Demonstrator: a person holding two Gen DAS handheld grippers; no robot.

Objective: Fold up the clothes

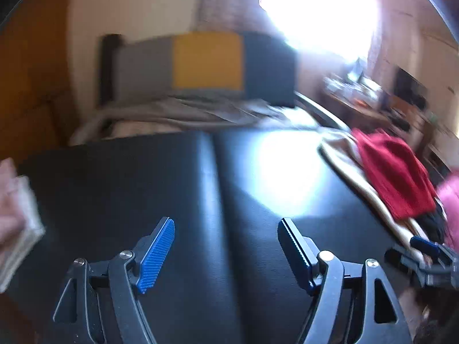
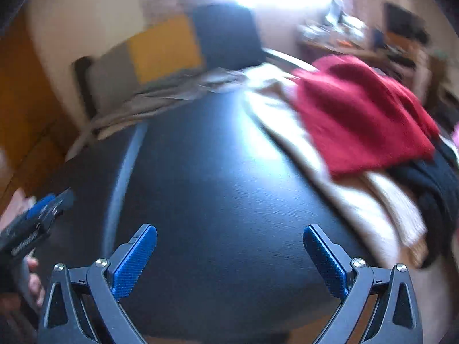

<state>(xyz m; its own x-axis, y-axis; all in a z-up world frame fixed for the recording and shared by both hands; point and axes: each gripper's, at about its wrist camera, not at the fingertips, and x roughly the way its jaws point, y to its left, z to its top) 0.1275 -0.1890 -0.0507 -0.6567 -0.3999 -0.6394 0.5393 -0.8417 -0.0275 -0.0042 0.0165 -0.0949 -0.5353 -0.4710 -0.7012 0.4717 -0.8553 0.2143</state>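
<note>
The big black wood-grain table (image 2: 218,189) fills most of both views, so I'll place everything off that. Behind its far edge sits a bed with a rumpled grey blanket (image 1: 183,114) and a headboard of grey, yellow and dark blue panels (image 1: 206,60), all pretty blurry. Beyond the table's far right corner there's a cluttered wooden desk (image 2: 358,43), too smeared to tell what's on it.

The clothes are heaped along the table's right side: a cream knitted garment (image 2: 344,195) lies flat on the surface at the bottom, a crumpled red garment (image 2: 358,114) sits on top of it, and a dark navy one (image 2: 430,177) is bunched just beside the red, nearer the table's right edge. A bit of pink fabric (image 1: 450,200) peeks in past that.

The left gripper (image 1: 226,253) hovers over the table's near middle, fingers spread wide with nothing between them. The right gripper (image 2: 229,261) is the same deal, splayed apart and empty, above the bare surface just left of the clothes pile. Nothing sits between either tool and the heap.
</note>
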